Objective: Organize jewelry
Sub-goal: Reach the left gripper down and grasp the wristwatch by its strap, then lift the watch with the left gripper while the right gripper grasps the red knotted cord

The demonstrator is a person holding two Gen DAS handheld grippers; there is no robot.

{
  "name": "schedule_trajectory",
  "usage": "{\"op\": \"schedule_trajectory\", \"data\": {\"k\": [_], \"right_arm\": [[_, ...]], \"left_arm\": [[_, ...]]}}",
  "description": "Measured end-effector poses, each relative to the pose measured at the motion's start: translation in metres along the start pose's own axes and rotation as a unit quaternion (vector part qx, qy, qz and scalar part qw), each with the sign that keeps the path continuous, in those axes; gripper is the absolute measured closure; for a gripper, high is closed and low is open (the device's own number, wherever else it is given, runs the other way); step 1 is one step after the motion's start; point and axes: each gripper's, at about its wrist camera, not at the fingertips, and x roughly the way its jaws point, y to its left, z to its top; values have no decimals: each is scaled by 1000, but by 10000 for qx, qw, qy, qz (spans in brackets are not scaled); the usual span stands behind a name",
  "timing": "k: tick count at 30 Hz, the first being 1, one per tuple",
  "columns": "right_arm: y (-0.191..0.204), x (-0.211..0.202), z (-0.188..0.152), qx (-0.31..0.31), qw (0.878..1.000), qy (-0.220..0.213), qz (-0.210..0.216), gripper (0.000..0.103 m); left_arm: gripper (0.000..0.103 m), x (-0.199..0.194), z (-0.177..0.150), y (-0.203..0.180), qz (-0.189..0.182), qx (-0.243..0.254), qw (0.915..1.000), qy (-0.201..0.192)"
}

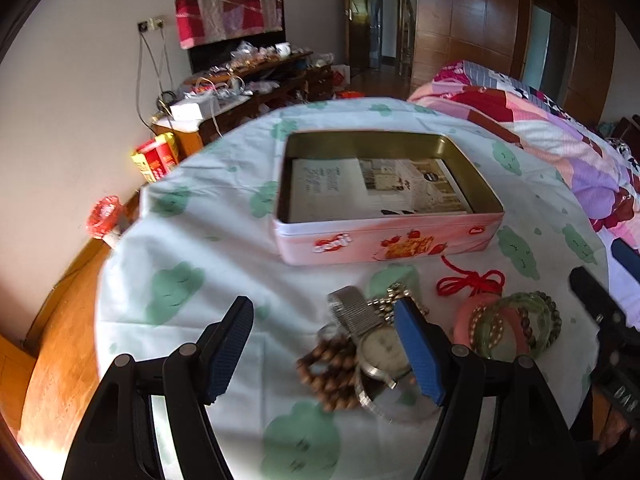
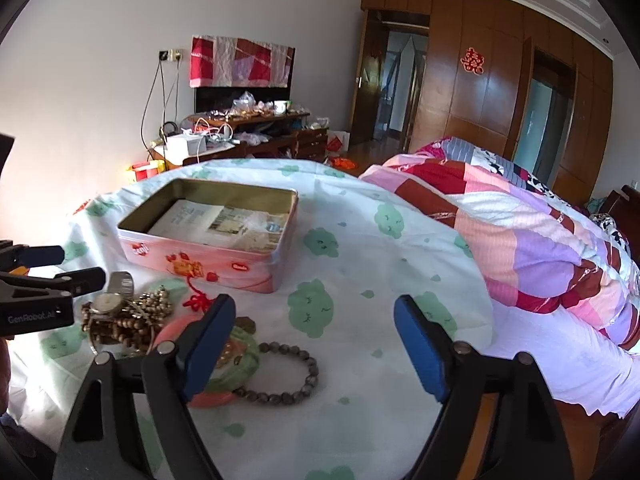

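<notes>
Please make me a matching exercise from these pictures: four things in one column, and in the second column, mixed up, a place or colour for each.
Things:
1. tin
2. watch
3. cord
4. dark bead bracelet

Descriptions:
A. red, knotted
B. lies partly on the wooden beads
C. pink, open, paper inside
D. between the right gripper's fingers in its own view

Pairs: 1-C, 2-B, 3-A, 4-D

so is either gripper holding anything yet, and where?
No. Left gripper and right gripper both have open jaws with nothing clamped; the watch and grey bead bracelet lie loose on the cloth.
</notes>
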Motion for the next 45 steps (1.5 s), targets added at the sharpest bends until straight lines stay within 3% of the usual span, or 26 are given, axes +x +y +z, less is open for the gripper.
{"op": "schedule_trajectory", "data": {"k": [4,7,8,12,17,23,28,30,33,35,38,45], "right_arm": [[5,12,-6,-77,9999,122,43,19],[7,18,-11,-106,9997,220,100,20],[6,19,-12,-101,9996,248,124,20],[5,26,-12,-45,9993,297,234,20],[12,33,-6,-170,9975,340,601,42],[29,44,3,-319,9900,479,1286,47],[40,59,5,-454,9870,675,1384,47],[45,64,5,-533,9849,790,1442,52],[47,71,4,-563,9815,950,1562,66],[48,72,4,-615,9797,994,1626,82],[52,72,4,-680,9759,1016,1810,93],[50,55,11,-684,9795,675,1773,96]], "left_arm": [[32,20,1,1,-225,-176,9992,268],[61,26,0,2,-517,-274,9976,372],[75,26,1,1,-617,-275,9970,371],[87,19,2,-2,-673,-138,9975,189],[87,12,4,4,-730,-132,9972,34],[87,-1,9,11,-720,-98,9971,-235],[87,-5,12,17,-739,-125,9967,-304],[88,-7,12,19,-728,-120,9966,-357],[87,-10,13,21,-708,-87,9965,-434],[88,-10,14,23,-731,-100,9963,-439],[87,-10,15,27,-736,-135,9962,-435],[87,-20,22,35,-747,-154,9955,-568]]}}
